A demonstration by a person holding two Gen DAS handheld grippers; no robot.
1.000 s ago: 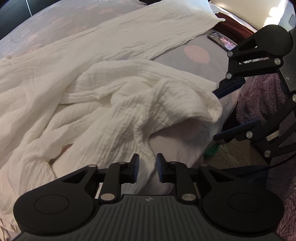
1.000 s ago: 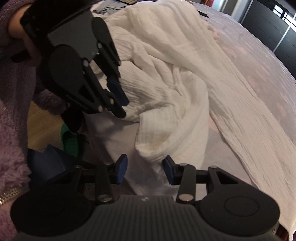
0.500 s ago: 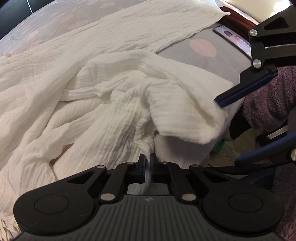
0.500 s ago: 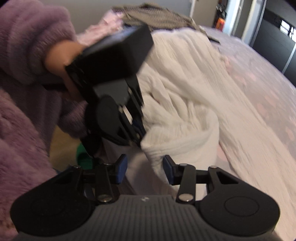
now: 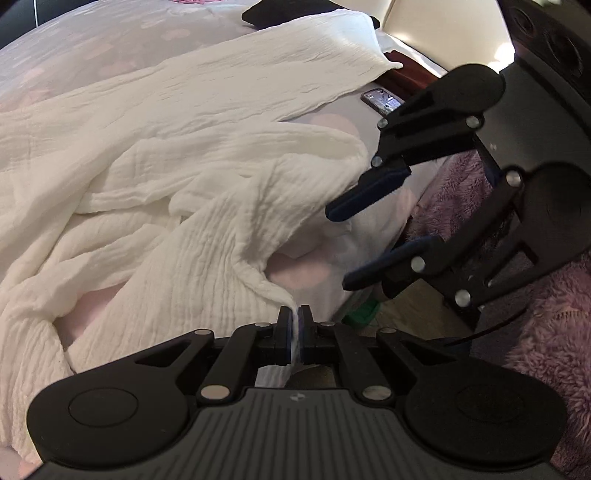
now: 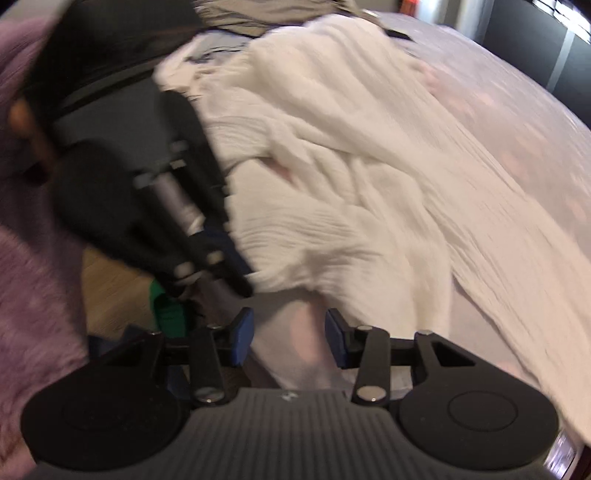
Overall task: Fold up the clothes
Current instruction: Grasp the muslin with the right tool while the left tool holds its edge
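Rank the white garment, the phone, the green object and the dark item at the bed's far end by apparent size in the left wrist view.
1. White garment, by far the largest.
2. Dark item, partly hidden by the garment and far off, so unsure.
3. Phone and green object: they look alike; the green one is partly hidden.

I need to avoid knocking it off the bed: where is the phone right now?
In the left wrist view the phone lies upper right, on the bed's edge beside the white cloth, just above the right gripper.
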